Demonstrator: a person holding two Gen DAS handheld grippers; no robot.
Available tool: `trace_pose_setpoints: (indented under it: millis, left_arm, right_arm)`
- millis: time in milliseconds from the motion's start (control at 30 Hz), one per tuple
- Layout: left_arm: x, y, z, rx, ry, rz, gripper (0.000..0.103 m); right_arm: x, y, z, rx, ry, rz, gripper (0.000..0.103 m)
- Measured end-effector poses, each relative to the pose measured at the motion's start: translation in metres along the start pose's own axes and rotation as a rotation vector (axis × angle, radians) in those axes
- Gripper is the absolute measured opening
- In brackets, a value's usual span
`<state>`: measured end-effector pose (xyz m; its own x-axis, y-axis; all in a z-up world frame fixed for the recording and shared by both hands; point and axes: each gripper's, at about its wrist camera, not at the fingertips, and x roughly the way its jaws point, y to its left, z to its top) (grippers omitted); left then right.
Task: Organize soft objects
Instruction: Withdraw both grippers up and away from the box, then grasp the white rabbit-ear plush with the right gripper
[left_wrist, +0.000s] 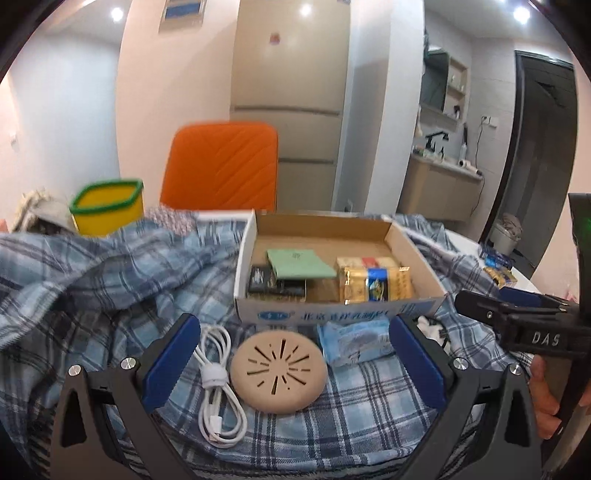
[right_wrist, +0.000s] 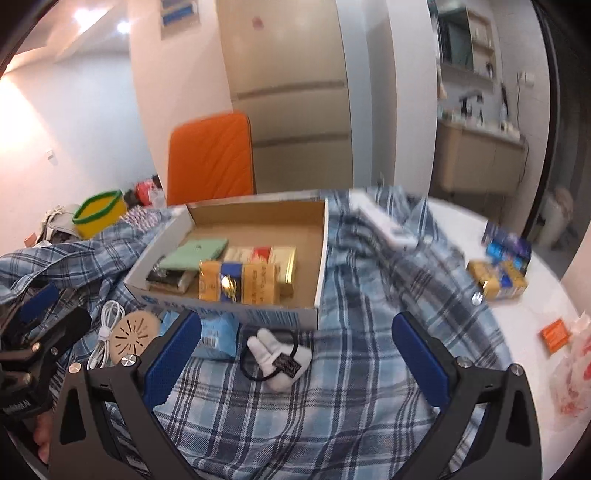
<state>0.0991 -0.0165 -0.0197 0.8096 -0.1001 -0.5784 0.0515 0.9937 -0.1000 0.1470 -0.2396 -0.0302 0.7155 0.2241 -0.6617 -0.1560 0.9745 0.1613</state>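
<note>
Plaid cloth (left_wrist: 110, 266) bears one box (left_wrist: 332, 314), one cable (left_wrist: 218, 387), one disc (left_wrist: 279, 373).

The cardboard box (right_wrist: 236, 258) blocks the far side, packs filling its near half. Before the left tool (left_wrist: 291, 354), a white cable (left_wrist: 218, 384), beige vented disc (left_wrist: 279, 371) and blue tissue pack (left_wrist: 354, 341) crowd the plaid cloth (right_wrist: 351, 387). Right of the bunny hair tie (right_wrist: 277, 360), the cloth lies bare between the right tool's (right_wrist: 297, 363) spread fingers.
</note>
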Motion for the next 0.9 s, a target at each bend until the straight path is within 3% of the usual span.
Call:
trace_pose_setpoints:
  millis: [100,367,533,800,900]
  left_arm:
    - [0.01,0.003,-0.001,-0.017,0.044,0.012,0.103]
    - [0.032,0.007,-0.006,-0.039,0.146,-0.004,0.103]
    - [0.031,0.007,-0.006,-0.04,0.145,-0.008,0.103]
    - [0.032,0.007,-0.006,-0.037,0.15,-0.005,0.103]
    - [0.032,0.006,-0.006,-0.033,0.153,-0.002,0.103]
  right_arm:
    - [0.016,-0.002,0.004,0.035,0.109,0.028,0.103]
    - [0.046,0.001,0.006,0.028,0.257,0.022,0.102]
    - [0.06,0.005,-0.001,0.015,0.26,0.0,0.1]
    - [0.073,0.006,-0.006,0.007,0.316,0.024,0.082]
    - [0.077,0.006,-0.006,0.004,0.325,0.021,0.069]
